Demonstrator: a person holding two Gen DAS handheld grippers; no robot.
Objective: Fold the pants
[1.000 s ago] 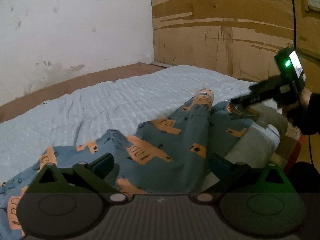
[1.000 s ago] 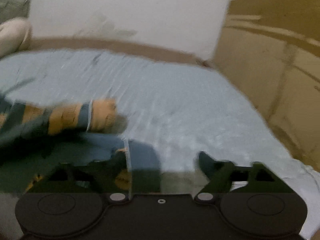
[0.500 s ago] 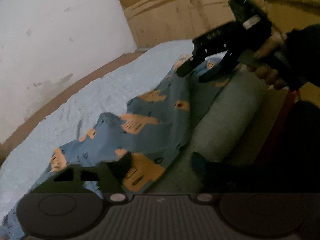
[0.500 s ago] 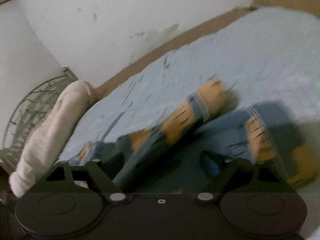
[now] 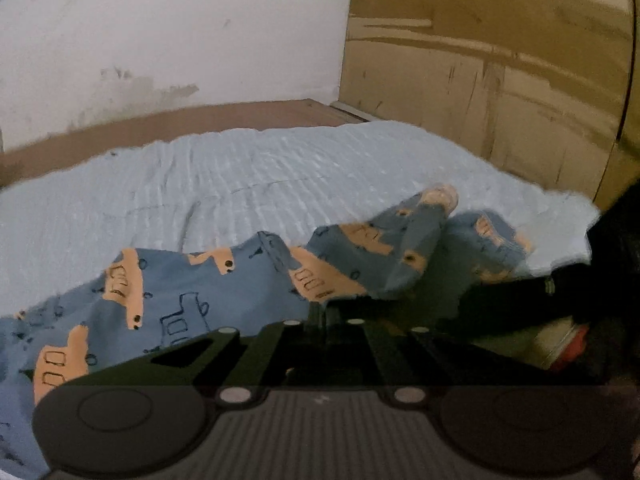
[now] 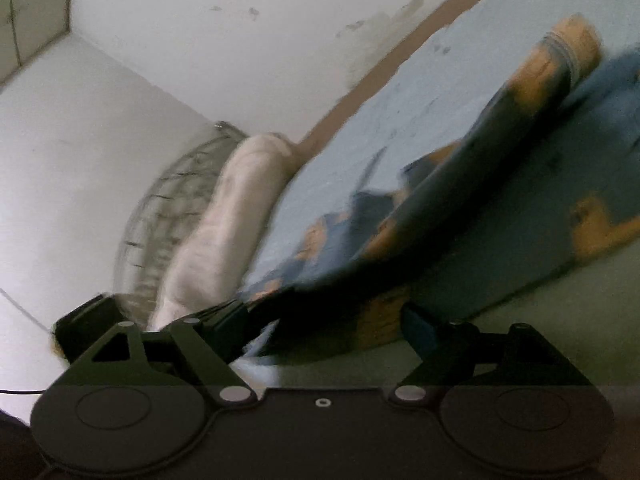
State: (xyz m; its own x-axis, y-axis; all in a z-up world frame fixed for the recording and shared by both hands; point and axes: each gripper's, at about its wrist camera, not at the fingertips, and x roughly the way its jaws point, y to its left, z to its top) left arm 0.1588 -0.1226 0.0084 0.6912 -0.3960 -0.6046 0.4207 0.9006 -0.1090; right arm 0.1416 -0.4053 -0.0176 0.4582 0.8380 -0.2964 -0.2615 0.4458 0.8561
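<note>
Pinching the near edge of the printed pants (image 5: 172, 292) is what the left gripper (image 5: 320, 314) appears to be doing: its jaws are fully closed, fingers drawn together at the middle of the left wrist view, right where the blue fabric meets them, though the shadow there hides how much cloth, if any, sits between the pads. The pants lie crumpled on the pale blue bedspread (image 5: 248, 176), along its near side, with the two cuffed legs (image 5: 436, 204) reaching away toward the cardboard-covered wall (image 5: 500, 80). The right gripper (image 6: 324, 320) has its jaws spread wide and holds nothing; in its blurred, steeply tilted view a dark fold of the pants hangs between the fingers without either pad pressing on it. The main risk, as I judge it, is a shallow bite on the left: if only a thin edge or a single layer is caught, lifting could let the cloth slide out or drag one layer away from the other, spoiling the fold. A second risk is the right gripper closing while so tilted, which could catch a bunched ridge instead of the hem and pull the legs askew on the bedspread. The rolled cream pillow (image 6: 212, 232) at the bedspread's far end is well clear.
</note>
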